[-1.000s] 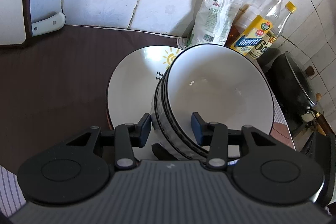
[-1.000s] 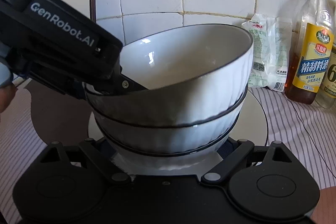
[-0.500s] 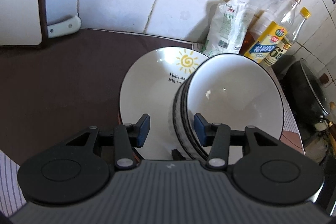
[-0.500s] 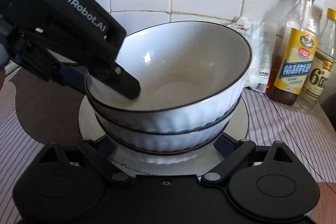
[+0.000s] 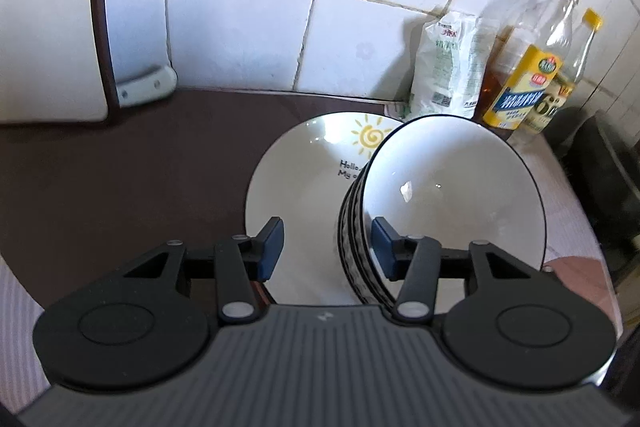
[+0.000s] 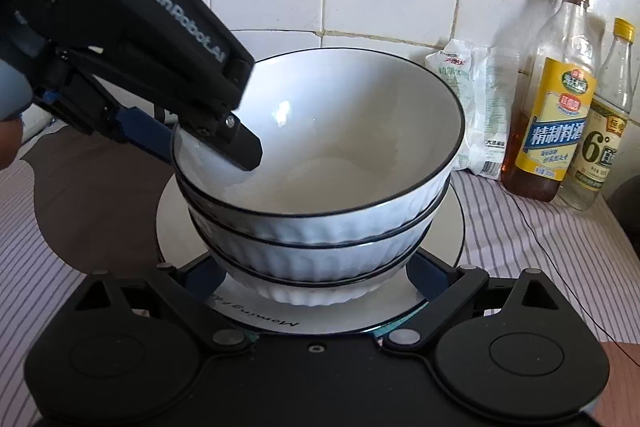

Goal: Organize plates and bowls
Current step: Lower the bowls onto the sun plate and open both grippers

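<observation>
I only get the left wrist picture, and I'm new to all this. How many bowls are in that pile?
Observer: Three bowls, nested, going by the right wrist view.
Operator: Where's the other gripper? I can't see it.
Observer: The right gripper sits low, with one finger on each side of the lowest bowl, over the plate. I cannot tell whether it squeezes.
Operator: Is there any writing on the plate near it?
Observer: Yes, the word "Morning" runs along the plate's near edge.
</observation>
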